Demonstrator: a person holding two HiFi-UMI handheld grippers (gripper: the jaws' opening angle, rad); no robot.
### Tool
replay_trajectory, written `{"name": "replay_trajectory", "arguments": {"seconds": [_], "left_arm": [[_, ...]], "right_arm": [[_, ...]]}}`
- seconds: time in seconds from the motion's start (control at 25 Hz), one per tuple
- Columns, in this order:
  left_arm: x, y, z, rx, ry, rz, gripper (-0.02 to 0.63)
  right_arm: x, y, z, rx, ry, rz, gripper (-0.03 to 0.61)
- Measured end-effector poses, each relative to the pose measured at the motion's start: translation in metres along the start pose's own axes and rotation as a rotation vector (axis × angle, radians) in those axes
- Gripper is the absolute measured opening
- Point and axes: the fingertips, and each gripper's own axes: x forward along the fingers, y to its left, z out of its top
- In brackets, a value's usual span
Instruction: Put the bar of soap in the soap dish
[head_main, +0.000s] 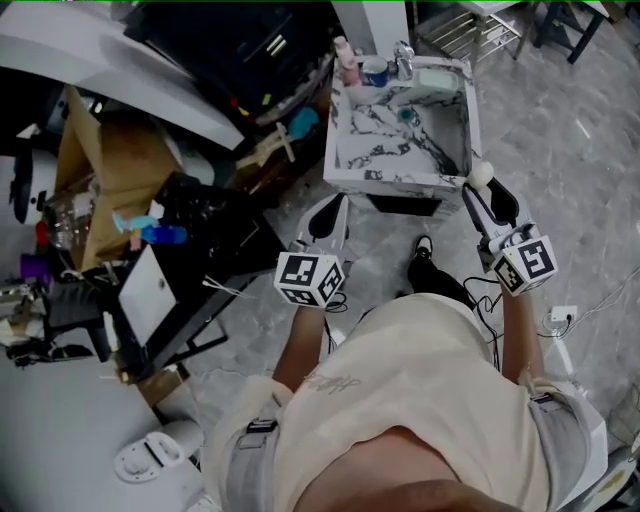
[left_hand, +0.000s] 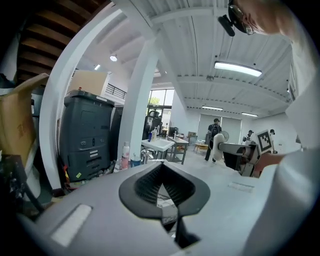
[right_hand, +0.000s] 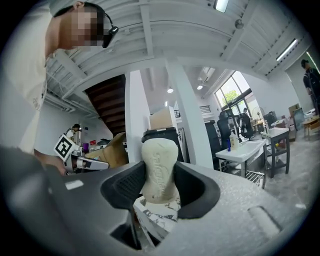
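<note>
A pale bar of soap (right_hand: 159, 167) stands upright between the pads of my right gripper (right_hand: 159, 176), which is shut on it. In the head view the soap (head_main: 481, 174) and right gripper (head_main: 484, 188) hang just off the near right corner of the marbled sink (head_main: 350, 150). A pale soap dish (head_main: 436, 80) rests on the sink's far rim beside the tap (head_main: 404, 60). My left gripper (head_main: 327, 216) hovers before the sink's near left corner. Its jaws meet at the tips with nothing between them (left_hand: 162, 167).
A pink bottle (head_main: 345, 62) and a blue cup (head_main: 376, 70) stand on the sink's back rim. A black printer (head_main: 230, 45), cardboard boxes (head_main: 110, 150) and a cluttered black table (head_main: 200, 250) crowd the left. Cables and a socket (head_main: 562, 316) lie on the floor at right.
</note>
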Motion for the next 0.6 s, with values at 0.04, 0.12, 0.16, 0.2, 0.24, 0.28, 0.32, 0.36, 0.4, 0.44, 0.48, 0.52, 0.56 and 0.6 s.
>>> {"name": "replay_trajectory", "arguments": {"seconds": [0.04,0.12,0.16,0.2,0.24,0.28,0.32,0.36,0.4,0.44,0.48,0.52,0.56,0.6], "left_arm": [[0.012,0.003,0.005,0.006,0.005,-0.001,0.017],[0.036,0.004,0.015,0.009,0.011,-0.016,0.017],[0.047,0.003,0.019,0.006,0.015,-0.03,0.017],[0.058,0.001,0.022,-0.001,0.018,-0.045,0.017],[0.068,0.0,0.025,-0.014,0.02,-0.06,0.017],[0.078,-0.001,0.027,-0.028,0.02,-0.072,0.017],[0.088,0.0,0.03,-0.038,0.019,-0.081,0.017],[0.096,0.002,0.032,-0.04,0.017,-0.086,0.017],[0.103,0.004,0.034,-0.034,0.016,-0.088,0.017],[0.109,0.006,0.036,-0.026,0.014,-0.088,0.017],[0.114,0.008,0.037,-0.022,0.013,-0.088,0.017],[0.118,0.01,0.037,-0.028,0.013,-0.089,0.017],[0.121,0.013,0.037,-0.043,0.014,-0.092,0.017],[0.124,0.015,0.036,-0.062,0.016,-0.096,0.017]], "right_arm": [[0.009,-0.009,0.001,0.0,-0.008,0.0,0.186],[0.022,-0.027,0.004,-0.001,-0.017,-0.004,0.186],[0.027,-0.036,0.004,-0.002,-0.017,-0.009,0.186],[0.031,-0.045,0.005,-0.002,-0.014,-0.016,0.186],[0.035,-0.053,0.004,0.001,-0.009,-0.022,0.186],[0.039,-0.062,0.002,0.006,-0.002,-0.027,0.186],[0.044,-0.069,-0.001,0.013,0.005,-0.03,0.186],[0.049,-0.075,-0.005,0.019,0.012,-0.031,0.186],[0.053,-0.08,-0.009,0.023,0.017,-0.028,0.186],[0.058,-0.083,-0.011,0.024,0.02,-0.023,0.186],[0.063,-0.085,-0.013,0.023,0.023,-0.018,0.186],[0.067,-0.086,-0.013,0.021,0.026,-0.014,0.186],[0.071,-0.087,-0.013,0.019,0.028,-0.01,0.186],[0.075,-0.086,-0.013,0.018,0.029,-0.007,0.186]]}}
